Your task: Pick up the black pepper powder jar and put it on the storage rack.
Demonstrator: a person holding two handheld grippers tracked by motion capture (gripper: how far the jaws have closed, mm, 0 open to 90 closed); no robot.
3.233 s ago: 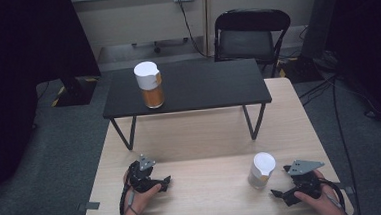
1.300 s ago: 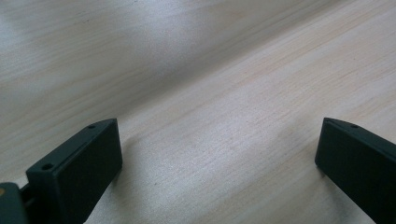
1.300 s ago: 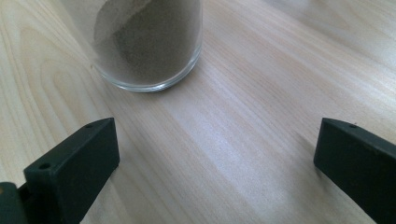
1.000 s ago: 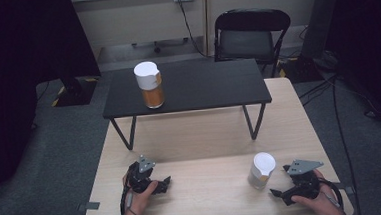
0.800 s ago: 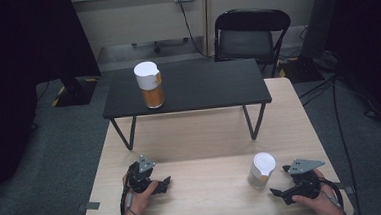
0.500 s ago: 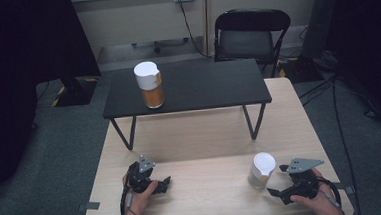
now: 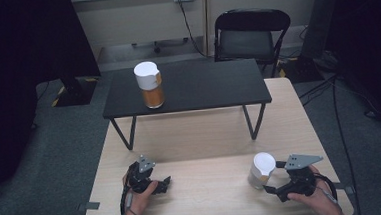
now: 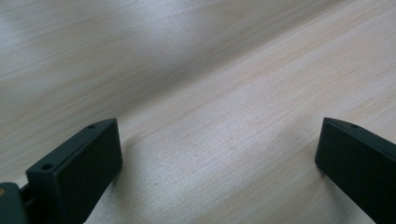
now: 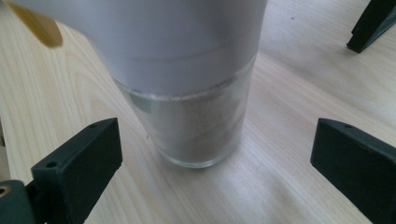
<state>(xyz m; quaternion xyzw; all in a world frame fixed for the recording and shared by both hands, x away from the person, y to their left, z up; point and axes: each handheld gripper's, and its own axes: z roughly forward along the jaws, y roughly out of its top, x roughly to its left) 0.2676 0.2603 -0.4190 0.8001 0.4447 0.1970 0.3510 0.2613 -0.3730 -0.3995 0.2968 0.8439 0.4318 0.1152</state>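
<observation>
A white-capped jar [image 9: 187, 88] stands on the wooden worktop [image 7: 205, 136], just beyond the wide-open, empty right gripper [image 7: 272, 188]. Far left, the left gripper [image 7: 166, 183] rests wide open and empty.

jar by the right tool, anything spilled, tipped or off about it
Nothing stands out. The jar stands upright on the wooden table, white lid on, brownish contents inside the glass, no spill around its base. The right tool is open, one jaw either side of the jar and clear of it.
</observation>
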